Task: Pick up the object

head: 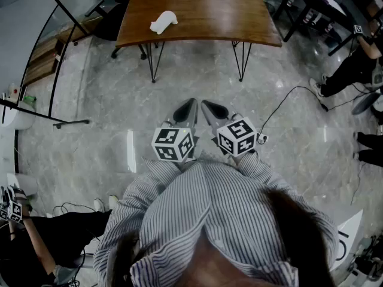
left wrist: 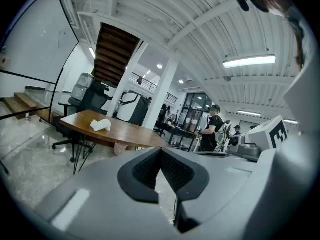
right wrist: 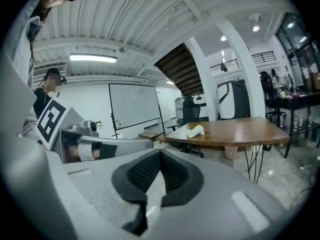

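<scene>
Nearest: person in striped shirt, left gripper point(head: 188, 107) and right gripper point(head: 210, 109) at chest, jaws of both pressed together, nothing between. Beyond: marble floor point(head: 108, 100). Farthest: wooden bench point(head: 215, 14), small white object point(head: 163, 22) near its left end (looks light, smooth, possibly slippery; likely best pinched across narrow middle).
</scene>
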`<state>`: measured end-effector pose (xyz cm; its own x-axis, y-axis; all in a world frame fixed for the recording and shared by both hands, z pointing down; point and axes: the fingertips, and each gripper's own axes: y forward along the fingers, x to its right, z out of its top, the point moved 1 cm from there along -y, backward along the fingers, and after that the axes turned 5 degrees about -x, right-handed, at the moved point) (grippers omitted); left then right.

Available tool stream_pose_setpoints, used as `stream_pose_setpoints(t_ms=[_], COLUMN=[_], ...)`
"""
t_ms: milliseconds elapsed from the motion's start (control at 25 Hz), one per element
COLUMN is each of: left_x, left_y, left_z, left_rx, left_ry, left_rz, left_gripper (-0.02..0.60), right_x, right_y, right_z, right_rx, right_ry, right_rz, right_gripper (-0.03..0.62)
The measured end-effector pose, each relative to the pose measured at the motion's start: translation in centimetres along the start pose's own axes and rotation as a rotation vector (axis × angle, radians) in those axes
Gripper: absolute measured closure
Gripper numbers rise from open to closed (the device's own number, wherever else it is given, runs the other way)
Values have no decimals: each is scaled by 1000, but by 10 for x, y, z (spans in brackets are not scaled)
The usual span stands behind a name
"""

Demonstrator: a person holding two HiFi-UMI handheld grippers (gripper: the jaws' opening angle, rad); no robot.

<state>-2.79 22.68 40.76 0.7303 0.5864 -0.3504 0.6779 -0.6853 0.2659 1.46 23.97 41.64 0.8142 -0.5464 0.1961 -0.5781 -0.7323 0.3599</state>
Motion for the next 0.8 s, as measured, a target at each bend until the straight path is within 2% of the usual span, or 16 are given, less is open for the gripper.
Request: stream_pose_setpoints(t_ms=[800], left_x=[-13], left_y=[13], left_z=[-4], left_rx=[-3], left_ry=[-45], left_rz=[37], left_gripper=[577], right_x=[14], right_y=[10], right_z=[-5], right_rx=[6], right_ry=[40], right_rz=[13], right_gripper=[592])
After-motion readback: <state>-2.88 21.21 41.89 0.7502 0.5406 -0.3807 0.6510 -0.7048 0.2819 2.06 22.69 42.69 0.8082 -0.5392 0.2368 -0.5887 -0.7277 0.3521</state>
